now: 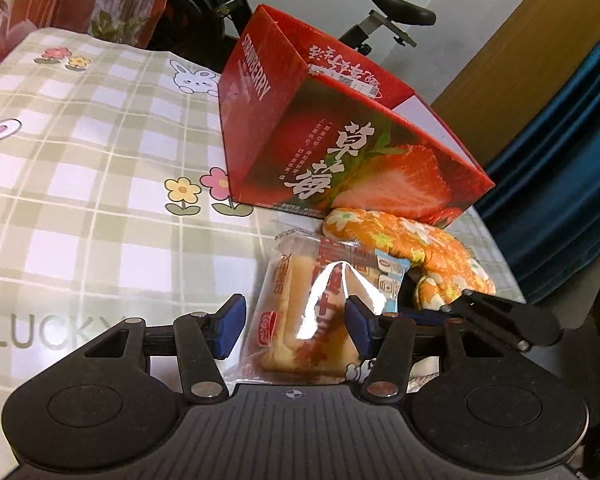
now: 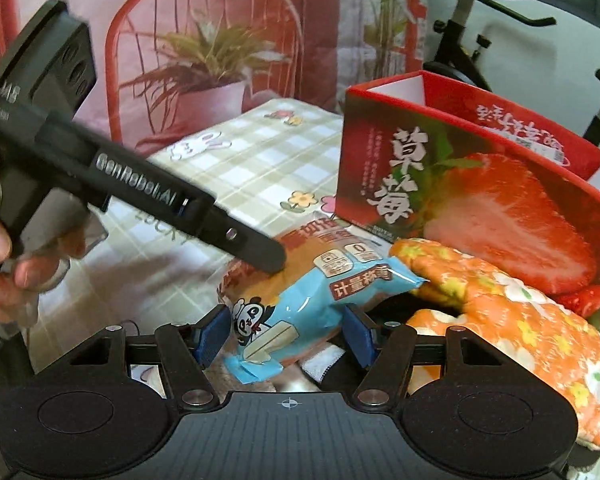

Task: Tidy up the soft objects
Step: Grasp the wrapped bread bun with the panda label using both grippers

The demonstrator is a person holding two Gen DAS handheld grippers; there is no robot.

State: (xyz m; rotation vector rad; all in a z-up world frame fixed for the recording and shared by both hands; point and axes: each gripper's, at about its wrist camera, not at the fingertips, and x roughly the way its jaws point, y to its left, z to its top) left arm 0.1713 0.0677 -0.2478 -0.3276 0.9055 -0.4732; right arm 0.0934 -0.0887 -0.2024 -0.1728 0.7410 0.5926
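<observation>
In the left wrist view, the left gripper (image 1: 296, 330) is spread wide around a wrapped bread pack (image 1: 300, 312) lying in front of the red strawberry box (image 1: 340, 148); it is not squeezing yet. In the right wrist view, the right gripper (image 2: 286, 334) is also spread wide around the blue end of that pack (image 2: 296, 300), near the orange oven mitt (image 2: 512, 320) in front of the box. If both squeeze, I think the shiny wrapper may slip or the bread may squash.

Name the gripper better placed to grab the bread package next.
Left, probably. The left gripper is open around the thick middle of the bread package; the right gripper, also open, brackets only its thin blue end.
</observation>
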